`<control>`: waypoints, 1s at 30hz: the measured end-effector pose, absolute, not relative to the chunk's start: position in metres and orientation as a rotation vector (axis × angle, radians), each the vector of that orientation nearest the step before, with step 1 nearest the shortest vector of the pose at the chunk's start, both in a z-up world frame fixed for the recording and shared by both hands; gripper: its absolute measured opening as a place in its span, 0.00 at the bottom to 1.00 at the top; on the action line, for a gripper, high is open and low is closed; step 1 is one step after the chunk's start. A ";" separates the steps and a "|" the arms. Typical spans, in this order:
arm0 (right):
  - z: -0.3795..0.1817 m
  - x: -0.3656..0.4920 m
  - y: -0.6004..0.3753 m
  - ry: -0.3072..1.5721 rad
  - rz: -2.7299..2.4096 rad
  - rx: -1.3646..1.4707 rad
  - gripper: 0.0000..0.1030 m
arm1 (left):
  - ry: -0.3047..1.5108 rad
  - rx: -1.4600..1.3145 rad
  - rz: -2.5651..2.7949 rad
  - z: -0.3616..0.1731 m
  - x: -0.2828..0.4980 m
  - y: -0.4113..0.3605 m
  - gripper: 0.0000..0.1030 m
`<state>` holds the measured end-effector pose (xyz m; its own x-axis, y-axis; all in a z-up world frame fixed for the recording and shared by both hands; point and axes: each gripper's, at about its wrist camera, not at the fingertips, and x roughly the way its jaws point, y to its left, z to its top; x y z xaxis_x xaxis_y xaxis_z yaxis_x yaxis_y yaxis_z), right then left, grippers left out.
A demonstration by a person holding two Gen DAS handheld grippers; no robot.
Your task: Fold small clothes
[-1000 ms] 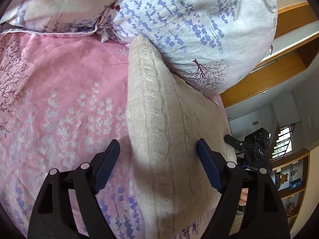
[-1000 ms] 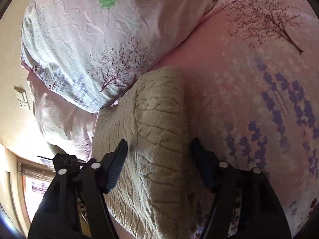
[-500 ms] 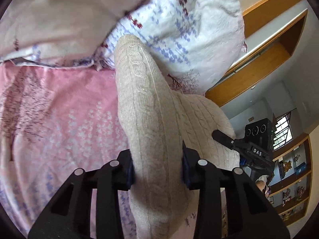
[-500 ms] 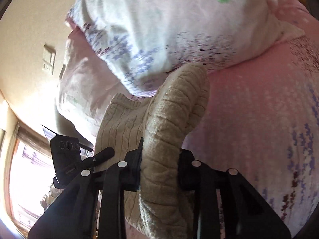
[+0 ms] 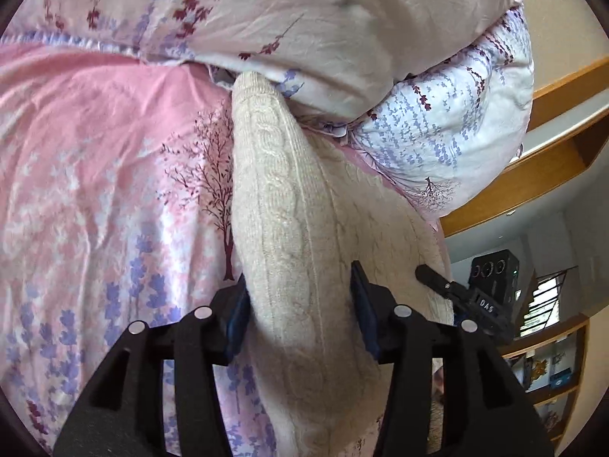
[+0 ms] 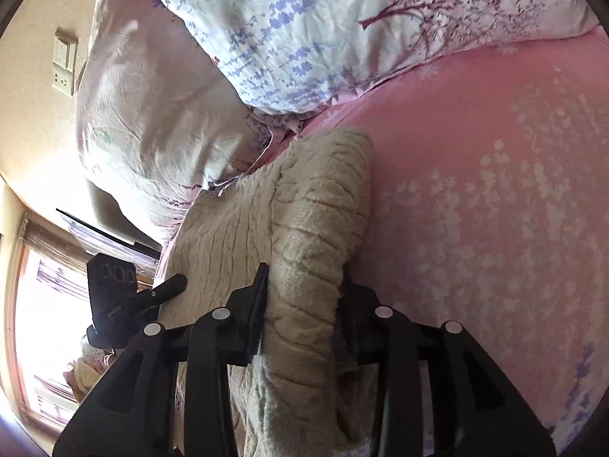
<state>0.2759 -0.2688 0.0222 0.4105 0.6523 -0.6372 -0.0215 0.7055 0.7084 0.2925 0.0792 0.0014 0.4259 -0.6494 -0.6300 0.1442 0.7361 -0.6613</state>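
Note:
A cream cable-knit sweater lies on a pink floral bedsheet, its far end touching the pillows. My left gripper is shut on a bunched fold of the sweater. My right gripper is shut on another thick fold of the same sweater. Each gripper shows in the other's view: the right one in the left wrist view, the left one in the right wrist view, at the sweater's opposite side.
Two floral pillows are stacked at the head of the bed, close behind the sweater; they also show in the right wrist view. A wooden ledge and shelves lie beyond the bed. A window and wall sockets are on the left.
Both grippers closed on the sweater a second ago and have since lifted its folds and carried them toward the pillows; the views have tilted and shifted.

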 end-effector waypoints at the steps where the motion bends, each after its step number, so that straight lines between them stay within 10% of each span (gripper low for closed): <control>1: 0.030 0.276 -0.273 1.047 0.443 0.679 0.37 | 0.989 -0.526 -0.507 0.010 0.288 0.079 0.48; 6: 0.041 0.285 -0.289 1.003 0.409 0.718 0.36 | 0.794 -0.409 -0.473 0.054 0.260 0.081 0.52; 8: 0.039 0.289 -0.282 1.007 0.417 0.688 0.11 | 0.779 -0.374 -0.514 0.063 0.250 0.071 0.55; 18: 0.019 0.311 -0.277 1.046 0.259 0.582 0.09 | 0.876 -0.284 -0.548 0.035 0.261 0.022 0.56; 24: 0.072 0.265 -0.274 0.916 0.330 0.474 0.43 | 0.850 -0.281 -0.557 0.053 0.243 0.030 0.66; 30: 0.077 0.224 -0.253 0.929 0.504 0.469 0.46 | 0.840 -0.255 -0.547 0.055 0.216 0.026 0.77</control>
<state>0.2243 -0.2527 0.0770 0.5006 0.5941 -0.6297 -0.2043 0.7879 0.5809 0.2162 0.0258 0.0555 0.5410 -0.5525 -0.6341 0.3566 0.8335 -0.4219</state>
